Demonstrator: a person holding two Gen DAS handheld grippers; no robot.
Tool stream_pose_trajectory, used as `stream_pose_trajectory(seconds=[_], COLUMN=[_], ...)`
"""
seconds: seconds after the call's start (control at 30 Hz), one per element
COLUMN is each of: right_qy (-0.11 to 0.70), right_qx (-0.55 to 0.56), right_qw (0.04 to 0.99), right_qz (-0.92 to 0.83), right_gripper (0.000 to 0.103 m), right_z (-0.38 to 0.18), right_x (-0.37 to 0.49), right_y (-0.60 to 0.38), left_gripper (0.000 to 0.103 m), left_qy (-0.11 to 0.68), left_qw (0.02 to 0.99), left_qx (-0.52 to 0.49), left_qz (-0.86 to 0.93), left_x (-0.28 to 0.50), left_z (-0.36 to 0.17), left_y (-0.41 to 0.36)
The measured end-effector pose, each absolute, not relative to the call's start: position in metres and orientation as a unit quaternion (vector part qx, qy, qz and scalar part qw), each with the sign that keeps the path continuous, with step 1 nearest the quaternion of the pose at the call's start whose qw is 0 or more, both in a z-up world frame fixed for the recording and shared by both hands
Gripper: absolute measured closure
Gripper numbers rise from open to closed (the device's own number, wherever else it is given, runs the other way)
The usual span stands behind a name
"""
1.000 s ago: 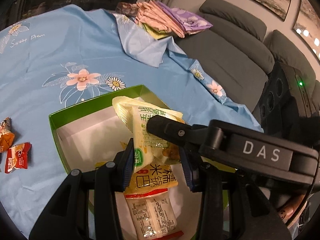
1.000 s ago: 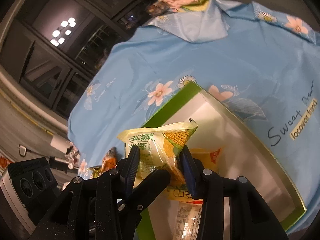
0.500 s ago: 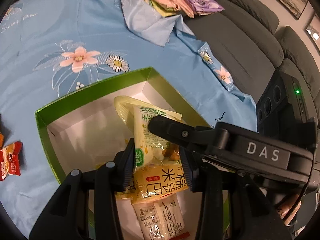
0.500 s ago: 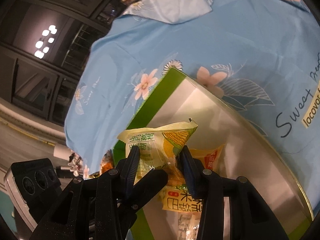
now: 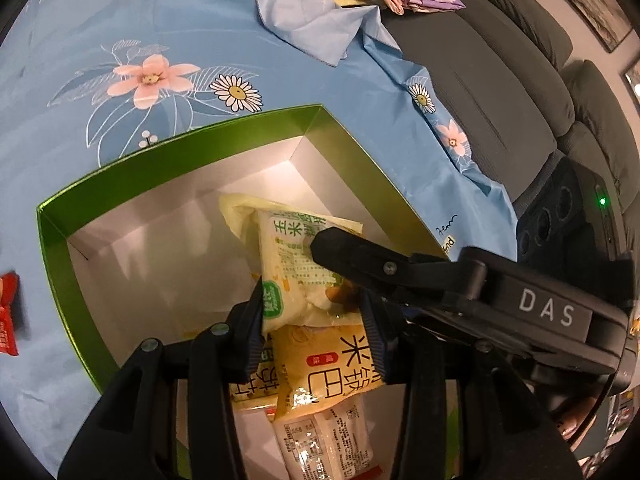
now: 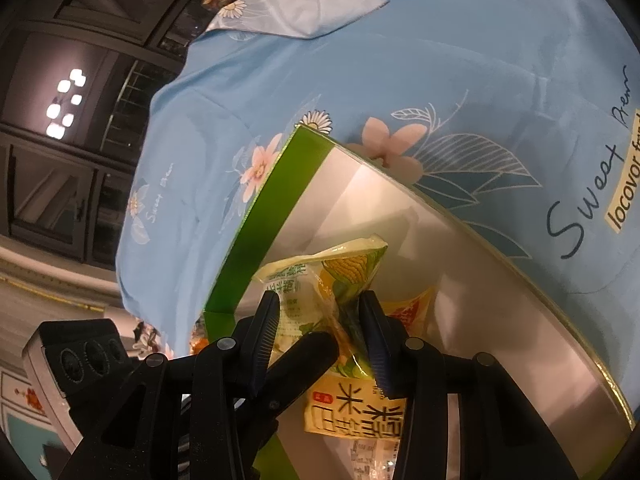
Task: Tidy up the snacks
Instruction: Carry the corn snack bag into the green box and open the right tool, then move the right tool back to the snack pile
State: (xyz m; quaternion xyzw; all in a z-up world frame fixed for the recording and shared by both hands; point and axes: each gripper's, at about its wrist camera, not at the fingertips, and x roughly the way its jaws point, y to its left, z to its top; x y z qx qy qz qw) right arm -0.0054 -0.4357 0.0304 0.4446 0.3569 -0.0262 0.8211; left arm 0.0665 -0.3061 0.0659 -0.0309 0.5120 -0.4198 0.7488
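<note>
From the left wrist, the left gripper [image 5: 312, 320], its jaws part-closed, pinches the near end of a pale yellow corn snack packet [image 5: 288, 256] over the open green box [image 5: 132, 168], which sits on a blue flowered cloth [image 5: 120, 40]. The right gripper's finger [image 5: 360, 256] presses the same packet from the right. A yellow rice-cracker packet [image 5: 332, 364] lies in the box beneath, and a red snack [image 5: 6, 320] lies on the cloth outside. From the right wrist, the right gripper [image 6: 320, 328] clamps the corn snack packet [image 6: 320, 280] inside the box [image 6: 272, 216], above the yellow packet [image 6: 356, 412]
</note>
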Motion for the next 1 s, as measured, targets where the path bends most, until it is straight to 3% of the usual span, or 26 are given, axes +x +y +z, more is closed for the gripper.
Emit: stream_pose_trajectory(seconds=[0.33,0.4,0.5,0.63,0.83,0.9,1.0], right_qy=[0.345,0.335,0.32,0.304,0.269,0.264,0.264], right_qx=[0.412,0.404,0.396,0.35,0.283,0.272,0.242], right_qw=[0.841,0.849,0.858,0.883,0.92,0.925,0.933], right_qz=[-0.062,-0.069,-0.065,-0.072,-0.037,-0.029,-0.019], right_gripper=[0.058,0.056,0.054,0.044,0.023,0.021,0.02], right_z=[0.045,0.05,0.056,0.071,0.092,0.095,0.1], right_x=[-0.013,-0.017,-0.02,-0.024,-0.027,-0.026,-0.02], right_y=[-0.432,-0.431,-0.428,-0.412,-0.37,-0.359,-0.332], left_gripper=[0.046,0.036,0.03,0.018,0.01,0.001,0.001], left_qy=[0.488,0.47,0.441,0.424,0.403,0.39,0.366], left_qw=[0.763,0.776,0.797,0.824,0.874,0.888,0.899], left_qx=[-0.063,-0.066,-0.086,-0.115,-0.129,-0.139,-0.18], left_qz=[-0.42,-0.415,-0.402,-0.357,-0.238,-0.199,-0.158], left_x=[0.054,0.047,0.039,0.032,0.016,0.011,0.009], left_z=[0.08,0.092,0.103,0.111,0.111,0.106,0.091], left_y=[-0.282,-0.266,-0.235,-0.178,-0.072,-0.038,0.009])
